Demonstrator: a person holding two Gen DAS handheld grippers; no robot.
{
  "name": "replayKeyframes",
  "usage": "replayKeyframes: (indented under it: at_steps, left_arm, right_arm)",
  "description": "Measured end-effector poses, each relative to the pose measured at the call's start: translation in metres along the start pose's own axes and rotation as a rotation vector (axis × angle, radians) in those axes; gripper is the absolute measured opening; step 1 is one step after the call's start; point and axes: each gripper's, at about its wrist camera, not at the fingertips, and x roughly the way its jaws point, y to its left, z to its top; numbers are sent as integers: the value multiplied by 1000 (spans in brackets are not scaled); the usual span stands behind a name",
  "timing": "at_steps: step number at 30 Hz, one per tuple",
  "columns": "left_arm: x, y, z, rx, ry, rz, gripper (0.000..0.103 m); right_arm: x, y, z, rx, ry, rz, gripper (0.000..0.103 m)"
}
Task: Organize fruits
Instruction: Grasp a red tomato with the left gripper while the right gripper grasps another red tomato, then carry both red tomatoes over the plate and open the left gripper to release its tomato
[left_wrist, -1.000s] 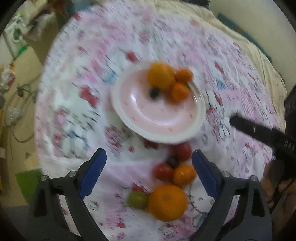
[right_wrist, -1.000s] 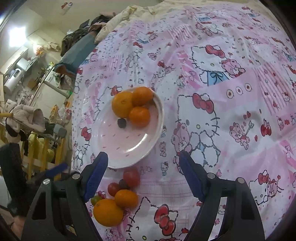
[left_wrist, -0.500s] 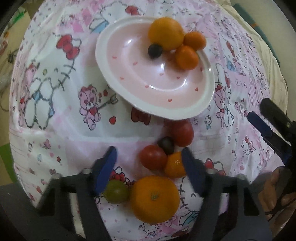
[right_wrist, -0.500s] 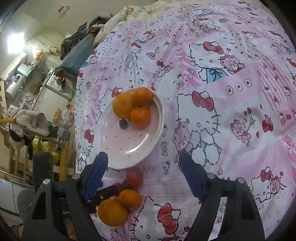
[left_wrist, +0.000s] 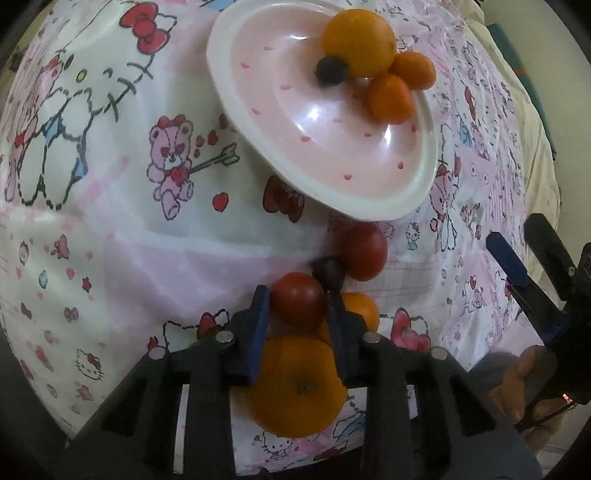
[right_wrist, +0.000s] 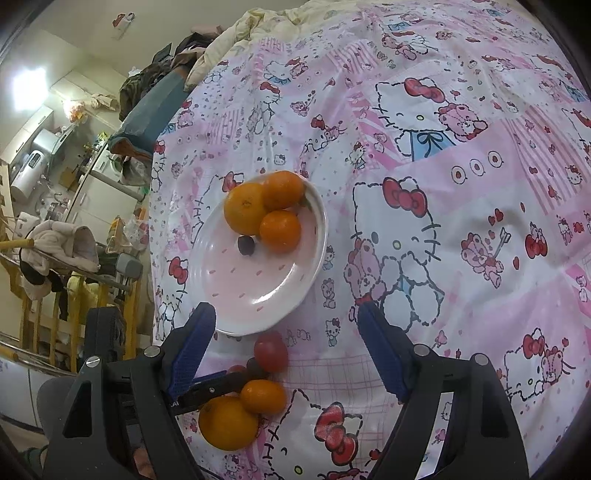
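My left gripper (left_wrist: 297, 308) points down at a cluster of fruit on the sheet. Its jaws are closing, and both blue pads touch a small red tomato (left_wrist: 298, 302) between them. Around it lie a bigger red tomato (left_wrist: 364, 251), a dark grape (left_wrist: 328, 270), a small orange (left_wrist: 364, 310) and a large orange (left_wrist: 299, 384) under the fingers. The pink plate (left_wrist: 280, 122) holds three oranges (left_wrist: 358, 42) and a dark grape (left_wrist: 330, 72). My right gripper (right_wrist: 284, 314) hangs open over the plate's (right_wrist: 258, 284) near rim with nothing between its fingers.
A pink cartoon-print sheet (right_wrist: 461, 184) covers the bed. Its left edge (right_wrist: 155, 221) drops to a cluttered room with a chair and clothes. A person's hand (left_wrist: 532, 384) holds the right gripper at the lower right of the left wrist view.
The left gripper has come down onto the fruit cluster and its jaws have narrowed from wide apart to touching the small red tomato. The green fruit is now hidden. The right gripper has stayed put.
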Motion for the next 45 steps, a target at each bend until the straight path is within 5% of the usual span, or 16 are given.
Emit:
replayKeyframes:
  at_steps: [7, 13, 15, 16, 20, 27, 31, 35, 45]
  left_arm:
    - [-17, 3, 2, 19, -62, 60, 26]
    - [-66, -4, 3, 48, -241, 79, 26]
    - [-77, -7, 5, 54, -286, 89, 26]
    - [-80, -6, 6, 54, -297, 85, 26]
    - [-82, -1, 10, 38, -290, 69, 26]
    - [-84, 0, 11, 28, -295, 69, 26]
    - [-82, 3, 11, 7, -280, 49, 26]
    - [-81, 3, 12, 8, -282, 57, 26]
    - [-76, 9, 17, -6, -286, 81, 26]
  right_arm:
    - [6, 1, -3, -5, 29, 0, 82]
    - [18, -6, -3, 42, 91, 15, 82]
    - [27, -6, -4, 60, 138, 55, 74]
    - [32, -4, -4, 68, 158, 67, 61]
    - [50, 6, -9, 36, 200, 68, 48]
    - [81, 20, -22, -59, 268, -10, 46]
    - [90, 18, -26, -71, 298, -6, 46]
    - [94, 21, -27, -94, 303, -2, 35]
    - [81, 25, -29, -120, 289, 22, 33]
